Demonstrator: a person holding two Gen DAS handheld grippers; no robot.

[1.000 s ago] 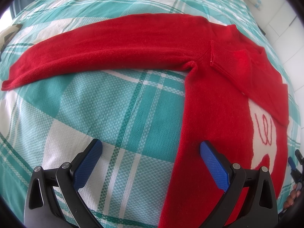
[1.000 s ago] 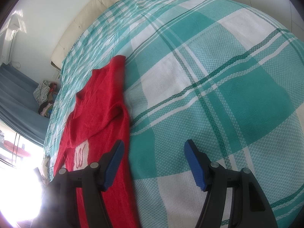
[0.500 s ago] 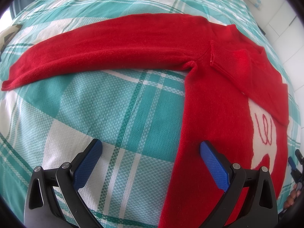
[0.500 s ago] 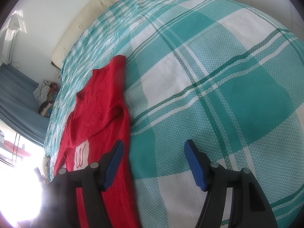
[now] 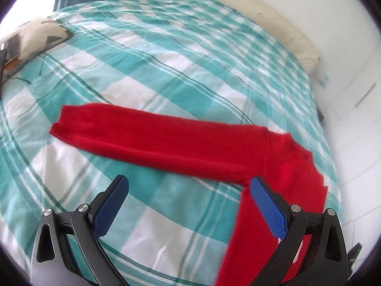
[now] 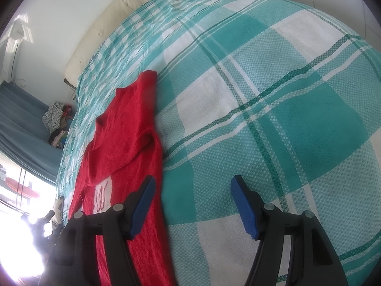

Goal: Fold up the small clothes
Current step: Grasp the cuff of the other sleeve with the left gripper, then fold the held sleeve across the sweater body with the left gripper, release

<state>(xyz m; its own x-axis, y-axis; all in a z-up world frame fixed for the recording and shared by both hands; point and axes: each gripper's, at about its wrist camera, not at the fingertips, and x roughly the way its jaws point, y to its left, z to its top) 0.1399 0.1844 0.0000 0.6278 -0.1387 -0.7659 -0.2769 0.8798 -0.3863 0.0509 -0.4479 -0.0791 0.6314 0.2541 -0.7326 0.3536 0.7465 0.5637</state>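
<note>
1. A small red knitted sweater (image 5: 281, 157) lies flat on the teal-and-white checked bedspread (image 5: 166, 54). One long sleeve (image 5: 157, 135) stretches out sideways, and its ribbed cuff (image 5: 64, 124) rests on the cloth well apart from the body. In the right wrist view the other sleeve appears already folded across the chest, above a white patch with red stitching (image 6: 103, 191).

2. Judging by this layout, the step in hand is folding in the outstretched sleeve, and the fold has not yet begun.

3. The left gripper (image 5: 188, 205) hangs over the bedspread with its blue pads spread wide and nothing between them. One pad overlaps the sweater's armpit area in the picture, but I cannot tell whether it touches.

4. The right gripper (image 6: 193, 205) is likewise spread about halfway with nothing held, one pad over the sweater's edge and the other over bare bedspread.

5. The next move calls for reaching the cuff, pinching it, and carrying it across the body without dragging the sweater.

6. Compared with a second ago, the left view has swung up and outward: the whole sleeve, the cuff and a cream headboard cushion (image 5: 262, 21) now show. The right view is unchanged.
</note>
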